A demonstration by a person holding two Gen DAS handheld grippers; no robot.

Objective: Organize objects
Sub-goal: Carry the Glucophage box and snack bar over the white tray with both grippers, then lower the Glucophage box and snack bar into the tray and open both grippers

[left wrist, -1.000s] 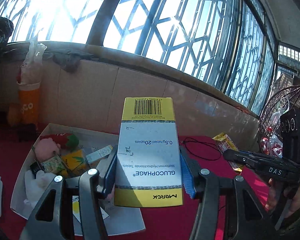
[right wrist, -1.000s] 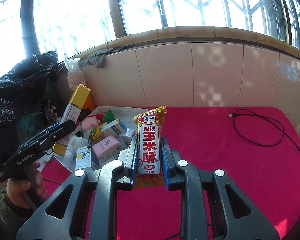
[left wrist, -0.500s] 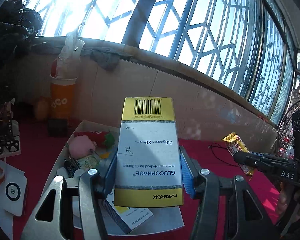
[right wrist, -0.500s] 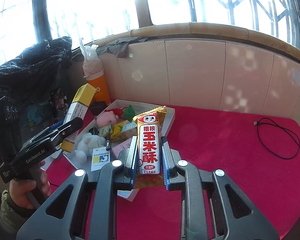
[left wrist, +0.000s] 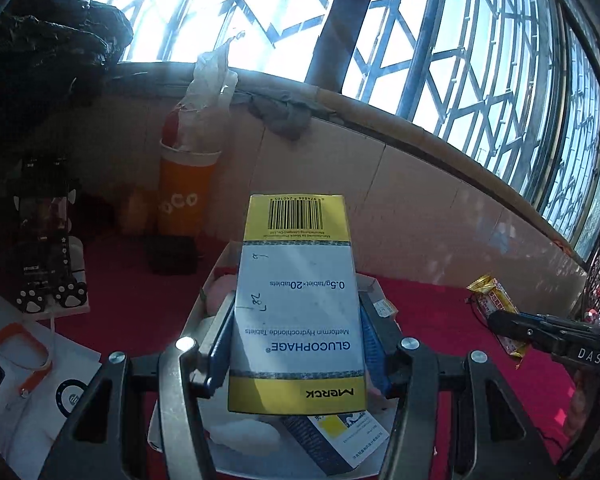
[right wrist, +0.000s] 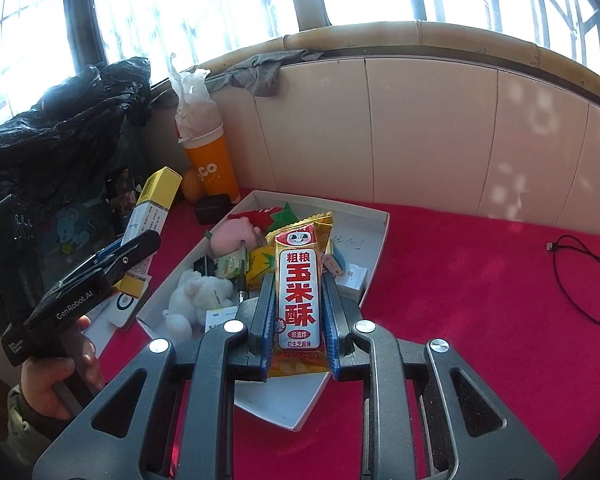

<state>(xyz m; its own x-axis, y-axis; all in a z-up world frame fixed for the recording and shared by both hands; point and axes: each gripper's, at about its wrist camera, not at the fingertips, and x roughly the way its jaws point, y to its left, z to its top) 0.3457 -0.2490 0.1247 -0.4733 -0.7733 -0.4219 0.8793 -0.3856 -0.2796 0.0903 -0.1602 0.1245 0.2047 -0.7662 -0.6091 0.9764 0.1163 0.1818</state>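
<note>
My left gripper (left wrist: 296, 344) is shut on a yellow and white Glucophage medicine box (left wrist: 296, 308), held upright above the white tray (left wrist: 220, 260). The box also shows in the right wrist view (right wrist: 150, 216), left of the tray. My right gripper (right wrist: 298, 312) is shut on a yellow and red corn snack bar (right wrist: 299, 292), held upright over the near part of the white tray (right wrist: 380, 232). The tray holds a pink plush (right wrist: 236, 236), a white plush (right wrist: 196, 296), a pen and small boxes. The snack bar also shows in the left wrist view (left wrist: 496, 312).
A red cloth (right wrist: 480, 280) covers the table. An orange cup (right wrist: 212, 168) with a plastic bag stands by the tiled wall. A black cable (right wrist: 580, 272) lies at the right. White packaging and a phone stand (left wrist: 44, 248) sit left of the tray.
Both grippers have moved left toward the tray with their loads. The tray now lies under both of them. Both grips are unchanged.
</note>
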